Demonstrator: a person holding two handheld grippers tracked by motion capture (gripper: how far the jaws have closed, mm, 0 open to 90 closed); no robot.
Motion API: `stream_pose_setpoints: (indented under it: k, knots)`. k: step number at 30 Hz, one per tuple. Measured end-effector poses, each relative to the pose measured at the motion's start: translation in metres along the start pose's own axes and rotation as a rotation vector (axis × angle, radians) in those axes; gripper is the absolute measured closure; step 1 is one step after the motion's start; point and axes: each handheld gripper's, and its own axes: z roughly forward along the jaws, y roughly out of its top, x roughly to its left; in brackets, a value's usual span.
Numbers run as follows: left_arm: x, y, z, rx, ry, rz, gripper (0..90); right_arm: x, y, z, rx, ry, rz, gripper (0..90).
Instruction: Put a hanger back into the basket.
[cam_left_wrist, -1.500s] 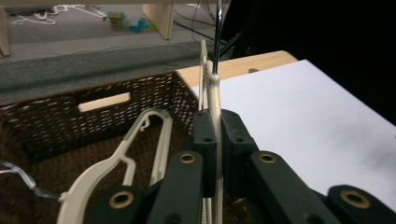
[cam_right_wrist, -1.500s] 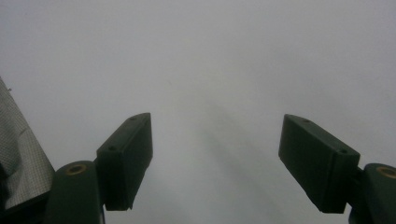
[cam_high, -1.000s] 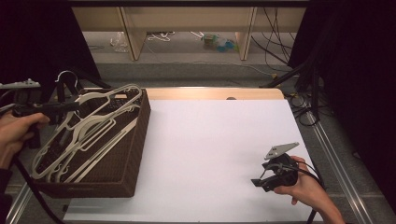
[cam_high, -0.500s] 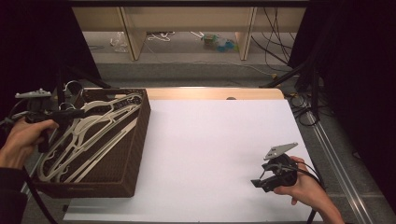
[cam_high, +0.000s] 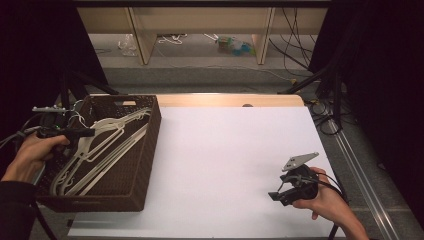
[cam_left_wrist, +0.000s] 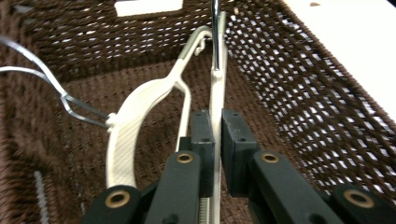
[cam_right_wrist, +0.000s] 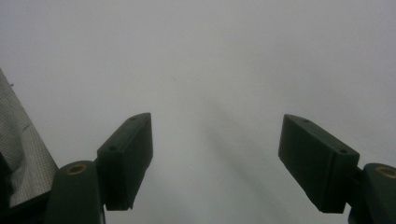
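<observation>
A dark brown woven basket (cam_high: 145, 165) stands at the table's left and holds several white plastic hangers (cam_high: 107, 145) with metal hooks. My left gripper (cam_high: 86, 133) reaches in over its left rim. In the left gripper view the left gripper (cam_left_wrist: 218, 140) is shut on the thin edge of one white hanger (cam_left_wrist: 217, 84), which stands upright between the pads. Another hanger (cam_left_wrist: 135, 107) lies to the left of it against the basket floor (cam_left_wrist: 303, 93). My right gripper (cam_high: 280, 192) rests low on the white table at the front right, open with nothing between its fingers (cam_right_wrist: 128, 154).
The white tabletop (cam_high: 230, 150) stretches from the basket to the right hand. A wooden strip (cam_high: 225, 100) runs along its far edge. Shelving and loose cables lie on the floor beyond. A metal rail (cam_high: 360, 175) runs past the table's right side.
My left hand has sunk with the gripped hanger, and the hangers that stuck up above the basket rim now lie lower inside it. The right hand has kept still.
</observation>
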Motion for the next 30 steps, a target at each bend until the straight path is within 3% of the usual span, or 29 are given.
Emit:
stream_pose_setpoints:
  k: [5, 7, 9, 13, 20, 24, 30]
  knots:
    - [0.008, -0.009, 0.004, 0.031, 0.053, -0.014, 82.0, -0.001, -0.001, 0.000, 0.002, -0.006, 0.012, 27.4]
    - [0.013, -0.011, 0.002, 0.076, 0.088, 0.028, 80.8, 0.000, -0.001, 0.000, 0.004, -0.005, 0.017, 27.3]
    - [0.016, -0.012, 0.002, 0.060, 0.093, 0.001, 80.3, -0.001, -0.001, 0.000, -0.004, -0.002, -0.002, 27.3]
    - [0.021, -0.014, 0.003, 0.083, 0.170, 0.030, 78.5, -0.001, -0.001, 0.001, 0.006, 0.001, 0.002, 27.4]
    - [0.024, -0.017, 0.008, 0.075, 0.192, 0.005, 77.9, 0.000, -0.001, 0.001, 0.015, 0.004, 0.004, 27.3]
    - [0.028, -0.018, 0.014, 0.092, 0.218, -0.052, 77.1, -0.001, -0.001, 0.001, 0.003, 0.002, -0.008, 27.3]
    - [0.020, -0.017, 0.015, 0.080, 0.232, -0.034, 75.4, -0.002, -0.002, -0.001, -0.003, -0.003, 0.000, 27.3]
